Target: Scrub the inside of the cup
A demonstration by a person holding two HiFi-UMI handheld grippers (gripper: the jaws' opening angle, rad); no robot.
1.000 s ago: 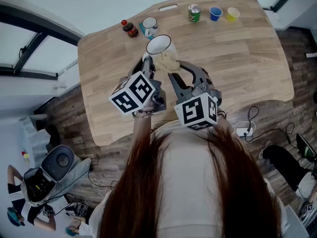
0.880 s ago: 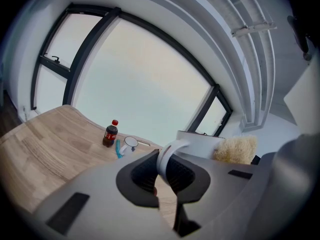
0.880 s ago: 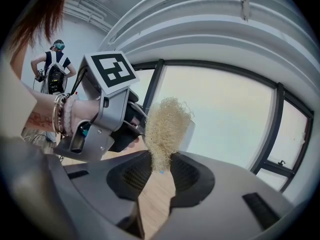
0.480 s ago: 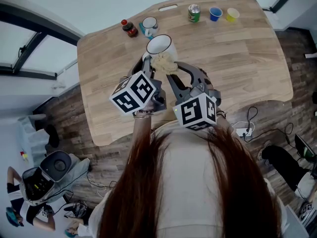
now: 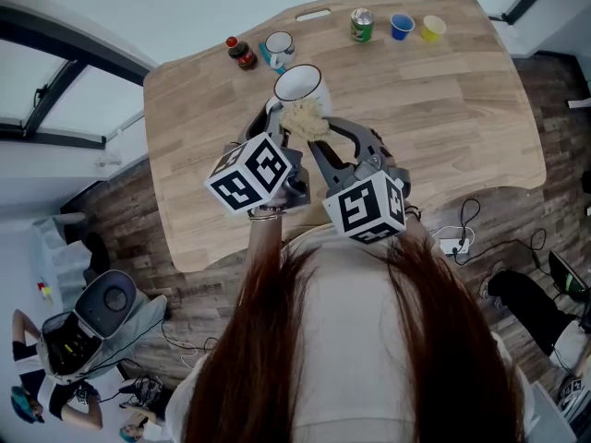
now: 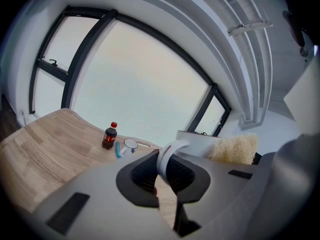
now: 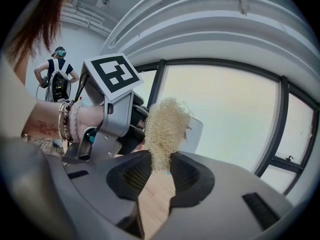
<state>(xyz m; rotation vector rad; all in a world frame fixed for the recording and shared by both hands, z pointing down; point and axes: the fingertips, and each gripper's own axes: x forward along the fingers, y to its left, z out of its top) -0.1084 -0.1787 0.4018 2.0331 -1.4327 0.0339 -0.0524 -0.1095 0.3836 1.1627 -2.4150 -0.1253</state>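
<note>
Clamping the handle, the left gripper [image 6: 162, 166] held the cup [image 5: 295, 83] over the table [image 5: 443, 109]; just beside its rim was the scrubber [image 7: 165, 129], pinched in the right gripper [image 7: 159, 171]. A good scrub likely needed a steady cup and the pad pushed deep, then twisted

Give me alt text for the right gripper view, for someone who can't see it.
The right gripper is shut on a beige fibrous scrubber, raised in front of a white cup held by the left gripper. Large windows fill the background.
</note>
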